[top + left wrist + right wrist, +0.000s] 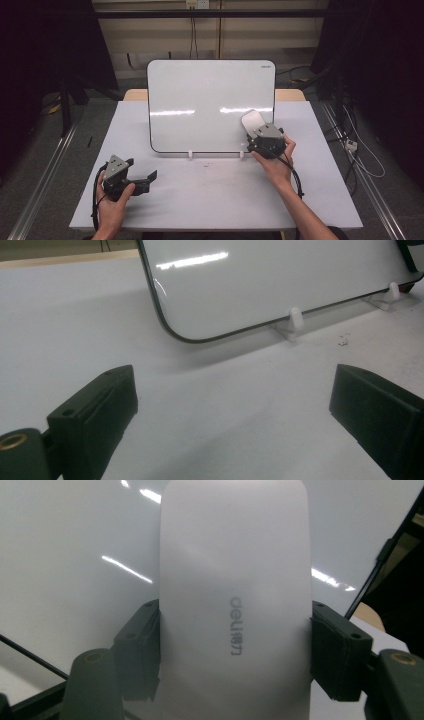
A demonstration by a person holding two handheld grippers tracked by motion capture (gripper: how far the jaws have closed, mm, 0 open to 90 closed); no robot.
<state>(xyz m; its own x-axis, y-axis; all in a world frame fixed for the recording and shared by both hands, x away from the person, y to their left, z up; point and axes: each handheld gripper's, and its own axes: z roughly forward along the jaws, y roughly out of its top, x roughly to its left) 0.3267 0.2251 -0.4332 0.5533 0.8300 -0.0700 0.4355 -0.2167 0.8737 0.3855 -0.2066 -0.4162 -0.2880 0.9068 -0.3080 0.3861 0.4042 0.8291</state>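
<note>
Eraser up against the whiteboard.
My right gripper (261, 131) clamps the white eraser (234, 595) at the whiteboard's (210, 100) lower right; my left gripper (145, 181) rests gaping wide, near left on the table (210, 195).

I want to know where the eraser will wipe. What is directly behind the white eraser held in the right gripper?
Behind the white eraser, gripped at both sides by the right gripper, is the glossy whiteboard, blank where visible. The patch the eraser covers cannot be seen.
</note>
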